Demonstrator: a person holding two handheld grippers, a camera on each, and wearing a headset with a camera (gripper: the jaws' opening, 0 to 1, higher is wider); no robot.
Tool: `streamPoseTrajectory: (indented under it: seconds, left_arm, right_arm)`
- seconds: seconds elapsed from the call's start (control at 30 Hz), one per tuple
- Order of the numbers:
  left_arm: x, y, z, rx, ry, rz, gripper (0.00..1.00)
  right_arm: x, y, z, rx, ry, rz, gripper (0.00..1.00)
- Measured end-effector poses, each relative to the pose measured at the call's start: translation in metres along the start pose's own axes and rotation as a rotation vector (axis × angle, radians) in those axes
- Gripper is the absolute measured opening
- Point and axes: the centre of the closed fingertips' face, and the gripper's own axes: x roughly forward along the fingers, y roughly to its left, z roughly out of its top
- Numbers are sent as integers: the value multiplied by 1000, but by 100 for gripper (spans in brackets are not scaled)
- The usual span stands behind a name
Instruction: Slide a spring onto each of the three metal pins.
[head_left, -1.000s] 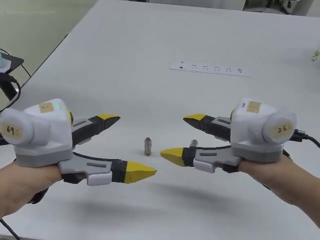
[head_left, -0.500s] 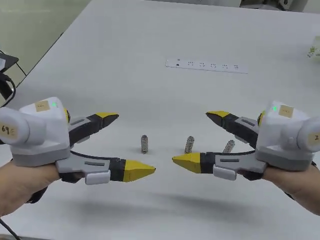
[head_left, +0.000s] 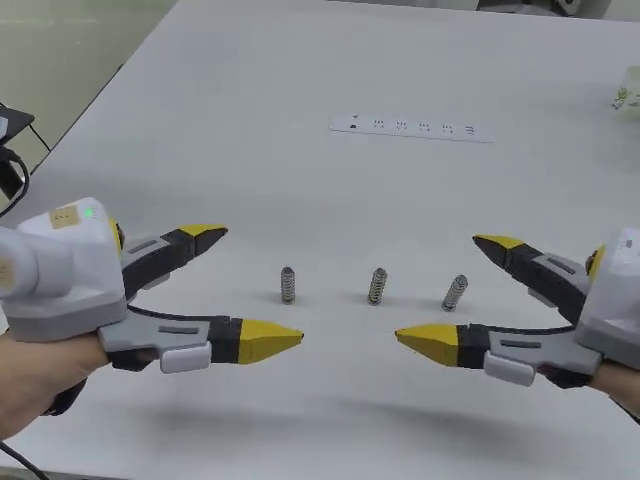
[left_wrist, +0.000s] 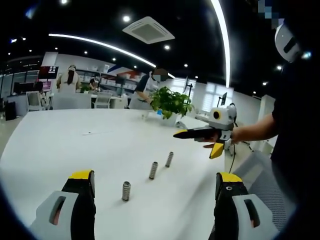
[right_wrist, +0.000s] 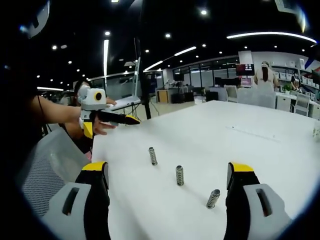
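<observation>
Your left gripper (head_left: 250, 288) and right gripper (head_left: 448, 291) point inward, jaws spread wide and empty, flanking the springs (head_left: 377, 286).

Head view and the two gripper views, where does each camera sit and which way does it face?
Head view: on the headset, looking forward and down at the workbench; the left gripper, the right gripper and the hands holding them show.
Left gripper view: on the left gripper, looking along its open jaws at the right gripper; the person's dark sleeve shows.
Right gripper view: on the right gripper, looking along its open jaws at the left gripper and an arm.
Shared: all three show the three springs.
</observation>
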Motion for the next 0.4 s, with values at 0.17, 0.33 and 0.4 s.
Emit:
streamPoseTrajectory:
  seconds: [0.17, 0.33, 0.4]
  left_arm:
    - [-3, 1, -2, 2, 6, 5, 98]
    - [-7, 2, -5, -12, 10, 15, 98]
    - [-8, 2, -6, -27, 7, 19, 98]
  right_arm:
    - [-16, -6, -10, 32, 9, -37, 99]
    - [-29, -9, -23, 80, 43, -71, 99]
    - [-32, -12, -25, 91, 44, -84, 99]
